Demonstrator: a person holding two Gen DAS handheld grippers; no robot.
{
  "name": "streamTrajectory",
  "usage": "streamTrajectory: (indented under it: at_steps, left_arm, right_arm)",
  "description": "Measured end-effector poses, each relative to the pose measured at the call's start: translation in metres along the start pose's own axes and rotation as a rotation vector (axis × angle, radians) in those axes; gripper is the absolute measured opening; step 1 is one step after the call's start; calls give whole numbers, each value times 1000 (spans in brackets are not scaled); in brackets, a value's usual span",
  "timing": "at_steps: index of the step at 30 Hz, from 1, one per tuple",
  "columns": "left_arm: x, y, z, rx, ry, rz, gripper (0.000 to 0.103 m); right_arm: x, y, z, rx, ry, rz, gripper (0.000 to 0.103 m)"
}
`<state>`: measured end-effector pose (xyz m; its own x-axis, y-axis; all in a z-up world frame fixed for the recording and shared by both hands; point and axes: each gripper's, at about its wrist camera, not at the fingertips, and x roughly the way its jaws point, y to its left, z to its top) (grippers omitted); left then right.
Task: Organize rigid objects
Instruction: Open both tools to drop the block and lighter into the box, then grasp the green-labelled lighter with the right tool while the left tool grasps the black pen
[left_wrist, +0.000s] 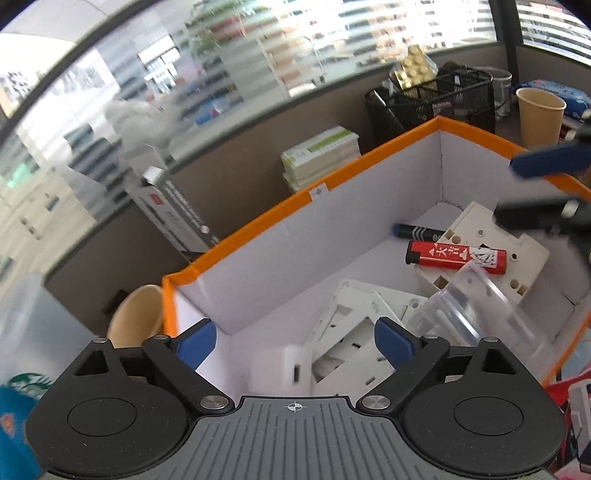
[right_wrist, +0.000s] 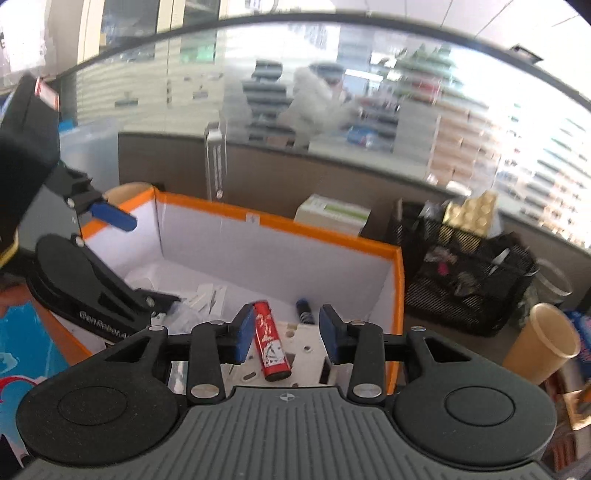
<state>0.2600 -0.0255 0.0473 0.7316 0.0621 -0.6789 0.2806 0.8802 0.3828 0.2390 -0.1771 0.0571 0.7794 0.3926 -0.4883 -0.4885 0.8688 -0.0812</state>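
Note:
An orange-rimmed white box (left_wrist: 258, 221) holds white wall plates (left_wrist: 354, 332), a red lighter (left_wrist: 456, 256), a blue-black marker (left_wrist: 417, 230) and a clear plastic case (left_wrist: 469, 310). My left gripper (left_wrist: 295, 343) is open and empty above the box's near end. My right gripper (right_wrist: 287, 332) is open and empty over the box, with the red lighter (right_wrist: 269, 341) lying below between its fingers. The marker (right_wrist: 304, 310) lies just beyond. The left gripper shows at the left of the right wrist view (right_wrist: 110, 218), and the right gripper's fingers (left_wrist: 546, 162) show at the right of the left wrist view.
A black mesh organizer (right_wrist: 461, 277) stands right of the box, with a paper cup (right_wrist: 546, 343) beside it. Another paper cup (left_wrist: 136, 317) sits at the box's left corner. Stacked booklets (left_wrist: 321, 155) and a tall grey carton (left_wrist: 173, 218) stand behind, against a partition.

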Motion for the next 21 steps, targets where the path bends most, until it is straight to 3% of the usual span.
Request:
streamTrajectory:
  at_steps: [5,9,15,21]
  left_arm:
    - [-43,11,-17,-29,-83,58,98]
    - [-74,29,-42,-139,-150,66,101]
    - [-86,37,-88,-335,-134,25,102]
    - [-76,37,-126,-412,-61,-11,102]
  right_arm:
    - [-60,20,-6,-20,-172,-17,48]
    - [-90,49,-37,-26,-213,84,46]
    - [-65,105,-85,-92,-64,230,33]
    - [-36,127,-97,-115,35,293,29]
